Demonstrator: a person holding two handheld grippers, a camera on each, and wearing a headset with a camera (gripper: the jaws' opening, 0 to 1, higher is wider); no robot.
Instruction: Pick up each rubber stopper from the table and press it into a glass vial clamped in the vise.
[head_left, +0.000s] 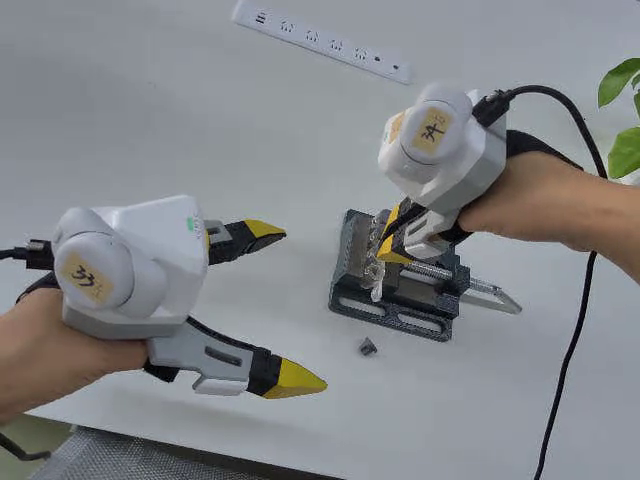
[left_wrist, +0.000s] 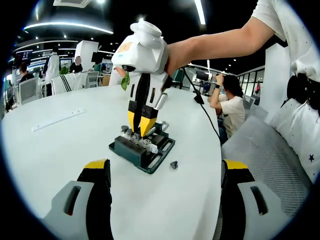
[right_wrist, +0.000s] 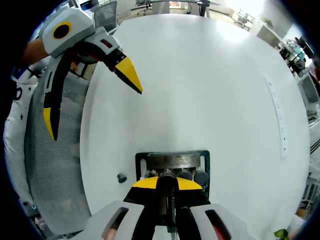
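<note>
One small dark rubber stopper (head_left: 367, 347) lies loose on the white table (head_left: 150, 120), just beside the dark metal vise (head_left: 352, 300). The right gripper (head_left: 390, 240) stands over the clamped glass vials (head_left: 374, 272), jaws pressed together. The left gripper (head_left: 290, 307) hovers near the table's front edge, jaws spread wide.

Two grippers: left gripper (head_left: 295, 307) at 8 o'clock, right gripper (head_left: 386, 246) at 2 o'clock. One vise (head_left: 395, 300), holding a row of vials (head_left: 375, 275), at least three; the exact count is unclear. One loose stopper (head_left: 367, 347) at the vise's 6 o'clock. One strip (head_left: 320, 40) at 12 o'clock. One plant (head_left: 622, 152) at 3 o'clock.
</note>
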